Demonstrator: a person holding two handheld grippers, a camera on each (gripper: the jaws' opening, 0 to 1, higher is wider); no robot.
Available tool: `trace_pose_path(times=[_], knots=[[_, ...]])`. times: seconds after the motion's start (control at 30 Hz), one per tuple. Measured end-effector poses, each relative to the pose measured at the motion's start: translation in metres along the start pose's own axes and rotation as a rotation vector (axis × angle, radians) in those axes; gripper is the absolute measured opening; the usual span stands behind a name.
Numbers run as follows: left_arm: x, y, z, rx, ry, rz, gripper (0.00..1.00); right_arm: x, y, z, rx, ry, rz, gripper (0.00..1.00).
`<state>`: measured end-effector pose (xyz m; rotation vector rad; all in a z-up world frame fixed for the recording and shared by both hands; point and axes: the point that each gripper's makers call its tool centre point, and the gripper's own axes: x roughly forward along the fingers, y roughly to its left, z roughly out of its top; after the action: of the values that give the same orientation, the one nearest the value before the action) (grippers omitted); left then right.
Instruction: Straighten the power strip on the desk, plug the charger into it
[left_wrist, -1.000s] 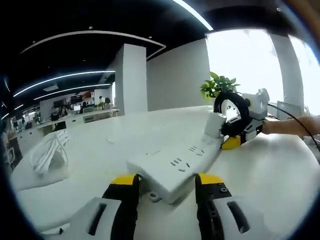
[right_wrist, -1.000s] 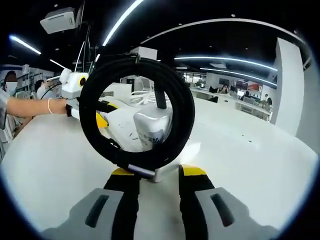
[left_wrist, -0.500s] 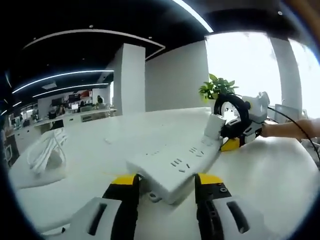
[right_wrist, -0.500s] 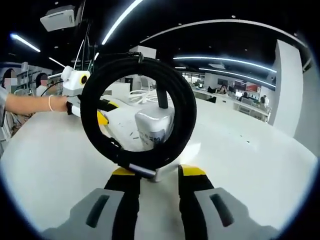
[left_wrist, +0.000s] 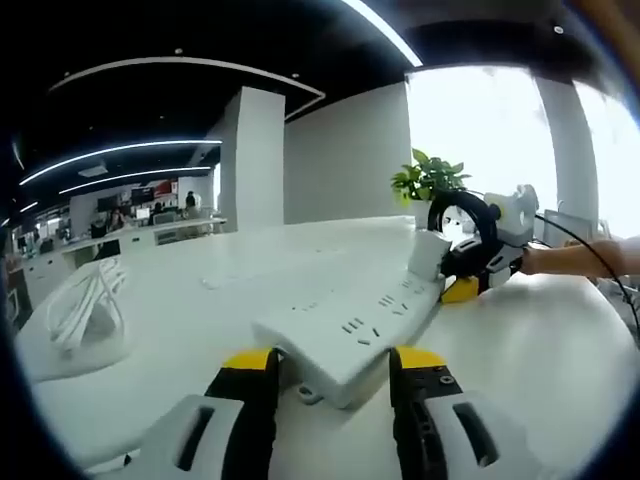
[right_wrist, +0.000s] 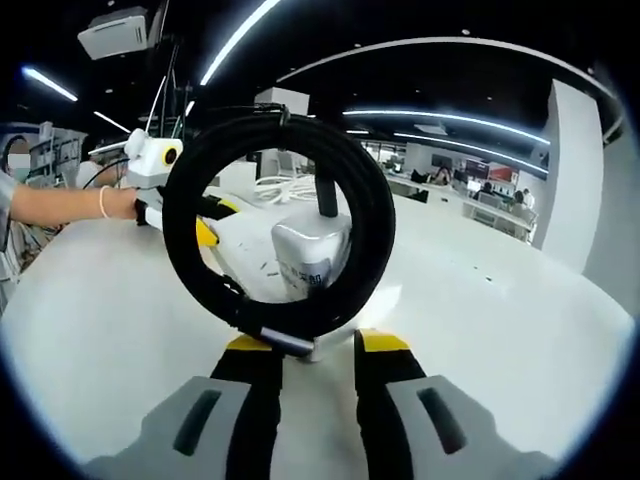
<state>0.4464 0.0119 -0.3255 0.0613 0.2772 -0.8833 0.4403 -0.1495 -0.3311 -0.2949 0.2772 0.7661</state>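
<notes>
White table: the table (left_wrist: 200, 300) is broad and bare around the work; its far edge curves off to the left past a bundle of white cable (left_wrist: 85, 310); a potted plant (left_wrist: 425, 180) stands beyond the far end; open surface lies on both sides of the strip
Power strip: the power strip (left_wrist: 350, 335) lies flat, long axis running from the left gripper away and rightward to the right gripper; sockets face up
Charger: the charger (right_wrist: 310, 255) stands upright at the strip's far end, its coiled black cord (right_wrist: 275, 235) ringed in front of it; whether its prongs are fully seated I cannot tell
Left gripper: the left gripper (left_wrist: 330, 365) clasps the strip's near end, jaws narrowly parted
Right gripper: the right gripper (right_wrist: 305, 345) grips the charger's base, jaws close together
</notes>
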Motion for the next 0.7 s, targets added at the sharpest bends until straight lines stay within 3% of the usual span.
trace_pose_path(times=[0.4, 0.5, 0.7], knots=[[-0.008, -0.013, 0.000, -0.031, -0.006, 0.001, 0.44, -0.002, 0.000, -0.001, 0.012, -0.007, -0.003, 0.27], [-0.005, -0.007, 0.001, -0.041, -0.002, -0.002, 0.44, -0.002, 0.000, -0.001, 0.016, -0.010, -0.004, 0.27], [-0.009, -0.013, -0.003, -0.001, -0.003, 0.001, 0.44, -0.002, 0.001, -0.001, 0.017, -0.012, -0.005, 0.28]])
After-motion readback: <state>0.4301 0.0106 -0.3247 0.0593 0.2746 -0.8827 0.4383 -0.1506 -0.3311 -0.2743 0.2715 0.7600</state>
